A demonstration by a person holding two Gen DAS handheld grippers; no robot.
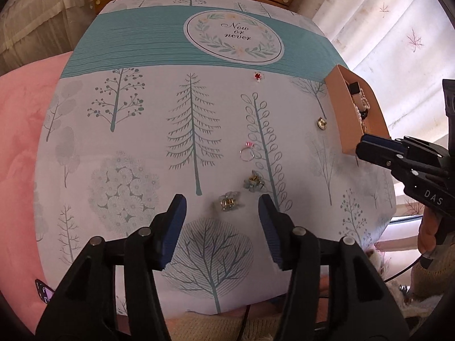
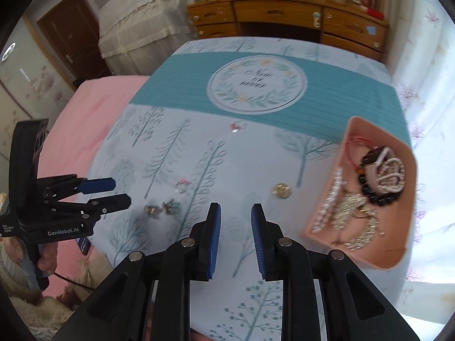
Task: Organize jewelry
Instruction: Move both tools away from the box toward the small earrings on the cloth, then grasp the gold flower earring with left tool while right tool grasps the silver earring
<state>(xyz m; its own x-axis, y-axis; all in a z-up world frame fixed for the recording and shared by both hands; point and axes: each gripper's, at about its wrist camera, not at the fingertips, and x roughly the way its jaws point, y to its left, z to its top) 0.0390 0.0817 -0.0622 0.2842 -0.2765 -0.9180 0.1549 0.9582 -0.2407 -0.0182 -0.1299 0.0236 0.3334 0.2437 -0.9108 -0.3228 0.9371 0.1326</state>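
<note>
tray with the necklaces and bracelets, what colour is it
Peach-pink tray, best seen in the right wrist view, where its inside shows.

Left gripper hovers low with its jaws spread wide and nothing between them – a hand grips its handle. Right gripper sits higher, jaws parted by a narrower gap, also bare; its hand shows at the edge
</note>
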